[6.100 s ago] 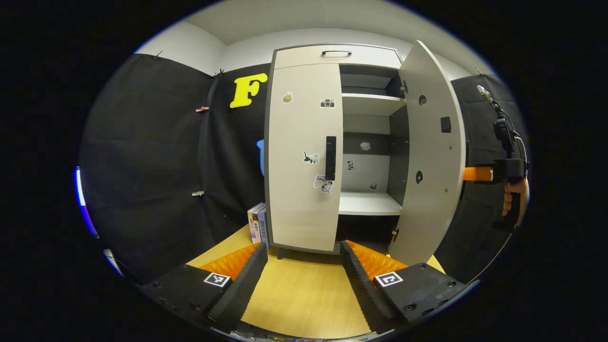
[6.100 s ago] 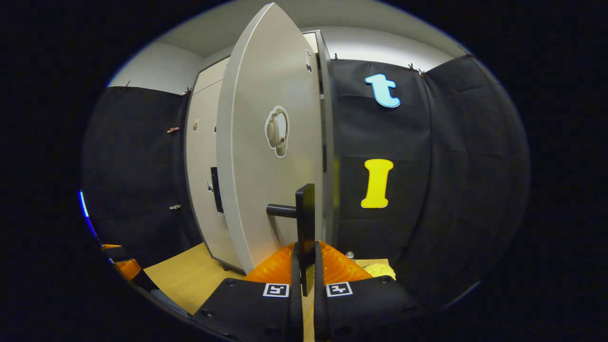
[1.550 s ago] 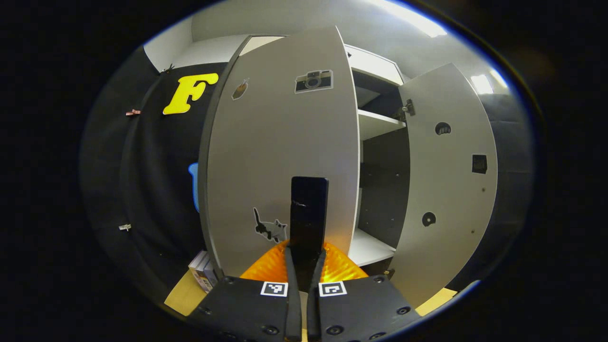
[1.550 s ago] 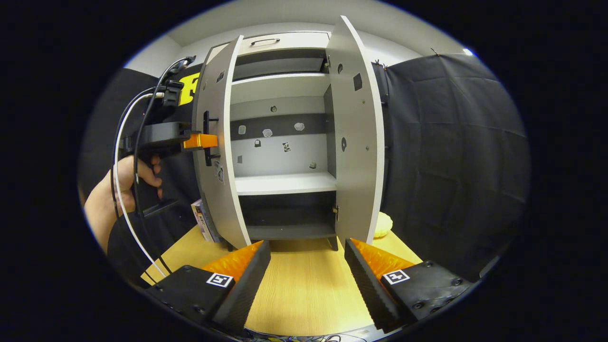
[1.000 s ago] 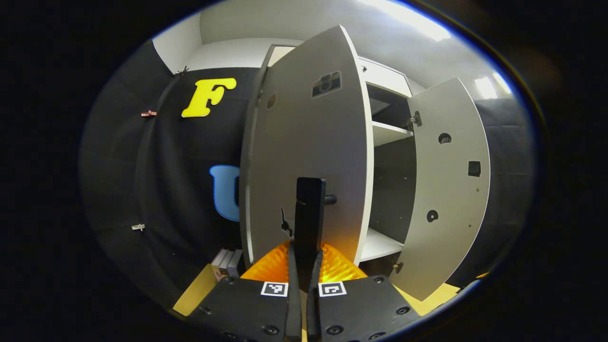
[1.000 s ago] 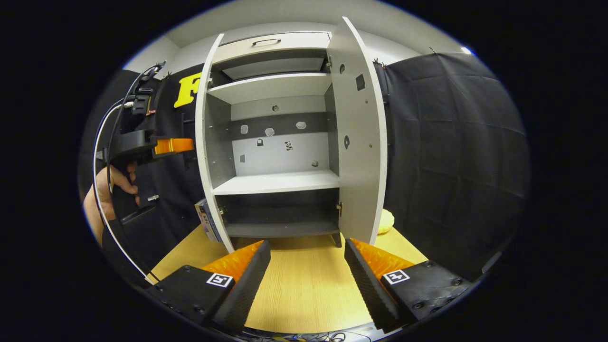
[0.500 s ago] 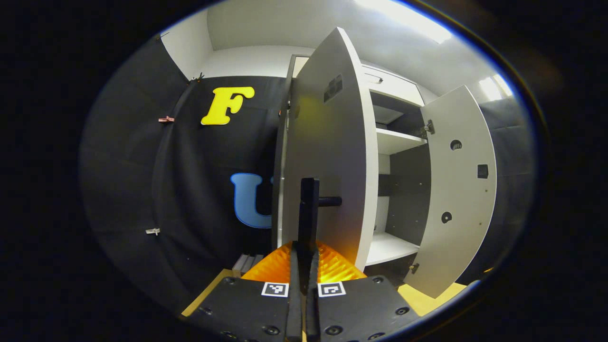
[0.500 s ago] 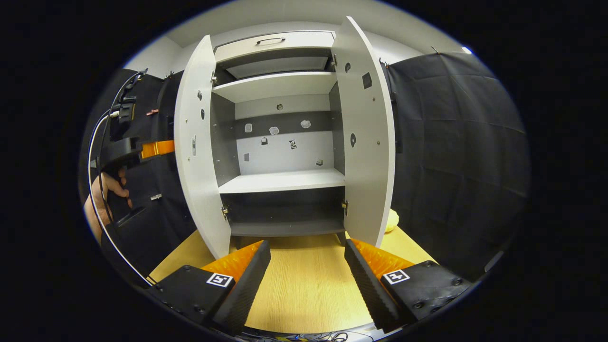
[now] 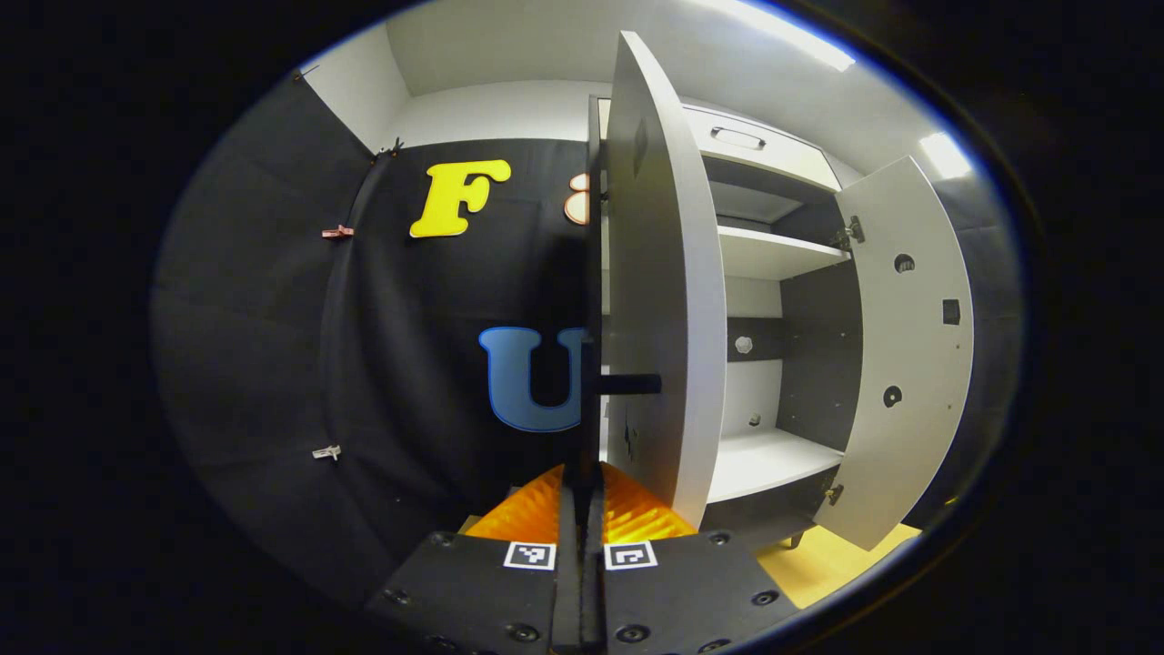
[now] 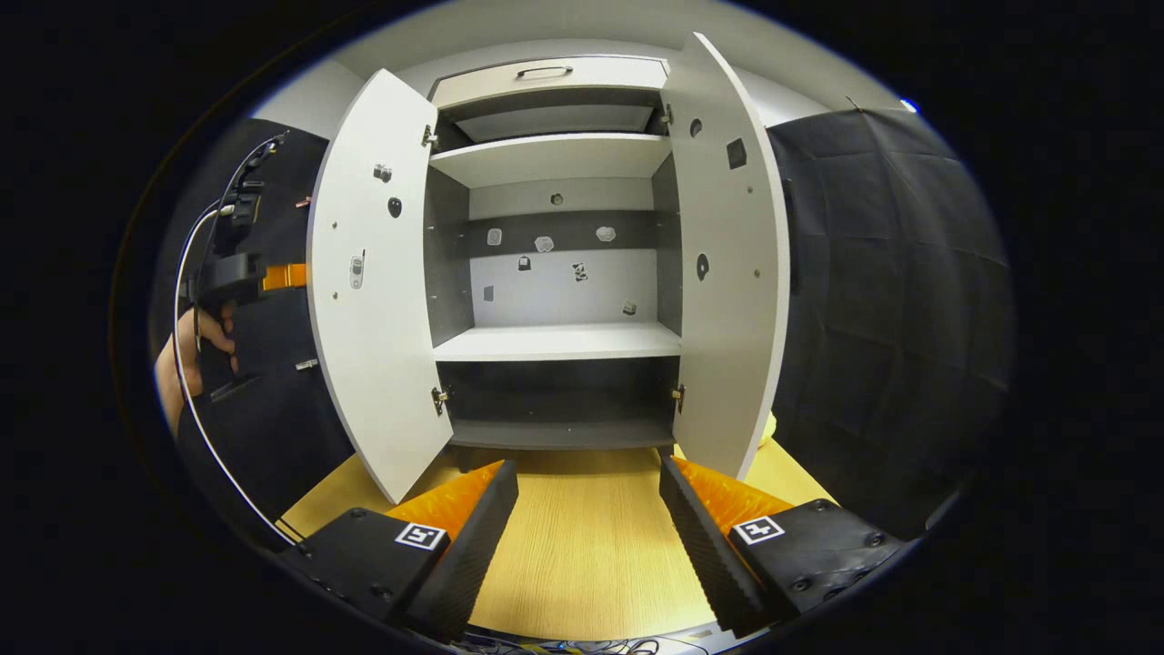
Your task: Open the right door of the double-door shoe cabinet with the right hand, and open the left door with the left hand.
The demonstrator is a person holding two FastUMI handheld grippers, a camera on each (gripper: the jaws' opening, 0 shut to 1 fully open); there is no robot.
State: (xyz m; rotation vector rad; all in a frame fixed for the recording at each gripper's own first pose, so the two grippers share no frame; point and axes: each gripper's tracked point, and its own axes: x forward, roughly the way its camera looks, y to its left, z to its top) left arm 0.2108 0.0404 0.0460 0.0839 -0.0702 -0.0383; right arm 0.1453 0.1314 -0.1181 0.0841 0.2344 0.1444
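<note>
The shoe cabinet stands with both doors swung wide. In the left gripper view the left door shows nearly edge-on, and my left gripper is shut on its black handle. The right door hangs open beyond. In the right gripper view the left door and right door frame bare shelves. My right gripper is open and holds nothing, low over the table in front of the cabinet. The left gripper and a hand show behind the left door.
The cabinet stands on a light wooden table. A closed top drawer with a handle sits above the doors. A yellow object lies behind the right door's lower edge. A cable trails from the left gripper.
The left gripper closed on the left door's handle and has pulled that door from closed to wide open. The right gripper let go of the right door's handle and now stands open, facing the cabinet.
</note>
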